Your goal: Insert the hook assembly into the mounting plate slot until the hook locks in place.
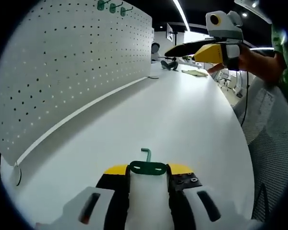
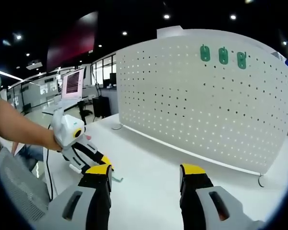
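Observation:
My left gripper (image 1: pixel 147 171) is shut on a green hook assembly (image 1: pixel 146 155). Its oval plate sits across the yellow jaw tips and its bent stem points forward over the white table (image 1: pixel 182 120). The white pegboard mounting plate (image 1: pixel 72 62) stands upright to the left, with three green hooks (image 1: pixel 113 6) hung near its top edge. My right gripper (image 2: pixel 146 175) is open with nothing between its jaws, and faces the pegboard (image 2: pixel 206 100) and its three hooks (image 2: pixel 223 55). The right gripper (image 1: pixel 209 51) also hangs high over the table. The left gripper (image 2: pixel 86 155) sits low at left, held by a hand.
A mesh chair back (image 1: pixel 273 143) stands by the table's right edge. Small items (image 1: pixel 170 64) lie at the table's far end. A monitor (image 2: pixel 73 82) and other desks stand behind. The pegboard rests on round feet (image 2: pixel 262 181).

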